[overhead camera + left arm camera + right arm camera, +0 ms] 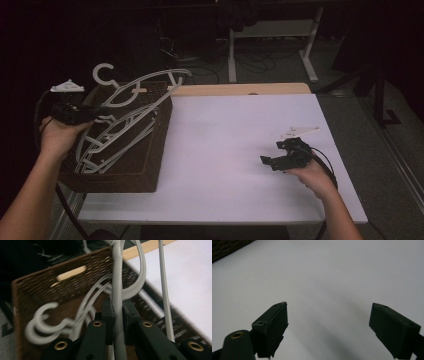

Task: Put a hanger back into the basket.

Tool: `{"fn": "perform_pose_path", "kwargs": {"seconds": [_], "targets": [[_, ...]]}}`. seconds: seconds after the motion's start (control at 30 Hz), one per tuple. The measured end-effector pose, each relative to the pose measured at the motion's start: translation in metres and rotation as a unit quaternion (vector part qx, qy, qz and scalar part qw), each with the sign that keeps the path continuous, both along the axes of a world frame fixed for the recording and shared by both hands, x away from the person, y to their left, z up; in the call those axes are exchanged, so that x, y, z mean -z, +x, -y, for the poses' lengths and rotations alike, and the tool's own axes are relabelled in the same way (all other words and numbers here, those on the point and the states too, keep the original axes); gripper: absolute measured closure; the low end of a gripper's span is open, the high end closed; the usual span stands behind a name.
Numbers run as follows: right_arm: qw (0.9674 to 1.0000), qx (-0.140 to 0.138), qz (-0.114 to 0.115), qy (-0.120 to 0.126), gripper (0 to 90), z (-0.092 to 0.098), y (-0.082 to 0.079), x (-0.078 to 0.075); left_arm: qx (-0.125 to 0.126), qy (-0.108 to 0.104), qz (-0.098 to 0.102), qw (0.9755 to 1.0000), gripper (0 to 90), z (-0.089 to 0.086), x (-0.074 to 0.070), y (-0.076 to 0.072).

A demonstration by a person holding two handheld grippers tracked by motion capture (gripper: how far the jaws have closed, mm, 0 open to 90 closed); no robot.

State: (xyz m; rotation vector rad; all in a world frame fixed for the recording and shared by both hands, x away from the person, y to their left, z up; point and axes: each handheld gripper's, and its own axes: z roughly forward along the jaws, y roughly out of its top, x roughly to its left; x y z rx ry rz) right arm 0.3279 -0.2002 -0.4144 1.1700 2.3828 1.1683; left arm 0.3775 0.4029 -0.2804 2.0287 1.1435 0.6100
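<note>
High view: left gripper sits over the near-left part of the basket, jaws clamped on one arm of a white hanger. The hanger tilts up out of the basket, hook at the far side, the rest stretching away from the jaws toward the far rim; it reads as being pulled free of the pile. More hangers lie tangled under the jaws inside the basket, which stands on the left edge of the desk. The grip is on a thin arm rather than the hook, probably because that part stuck out on top. Left forearm comes in low from the near-left, hand wrapped round the gripper body, gripper roughly level and pointing right. Right gripper rests low on the desk, well apart from the basket, jaws spread, nothing between; looks parked, waiting to take the hanger.

Left gripper view: jaws pinch the hanger rod dead centre, pads tight both sides. Basket wall beyond the jaws, other hooks to their left.

Right gripper view: jaws released wide, bare desk between and ahead, basket corner far off to the upper left.
</note>
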Motion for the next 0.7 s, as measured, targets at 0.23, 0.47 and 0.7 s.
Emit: {"fn": "perform_pose_path", "kwargs": {"seconds": [0.23, 0.47, 0.7], "targets": [[1.0, 0.001, -0.003, -0.003, 14.7, 0.0, 0.001, 0.001, -0.041, 0.004, -0.006, 0.9991, 82.5, -0.042, 0.009, -0.002], [0.9999, 0.001, -0.005, -0.009, 14.7, -0.002, 0.002, 0.003, -0.061, 0.007, -0.017, 0.9979, 82.5, -0.062, 0.022, -0.003], [0.9999, 0.0, -0.005, -0.011, 14.7, -0.002, 0.002, 0.003, -0.053, 0.017, -0.04, 0.9976, 82.4, -0.056, 0.039, 0.007]]}}
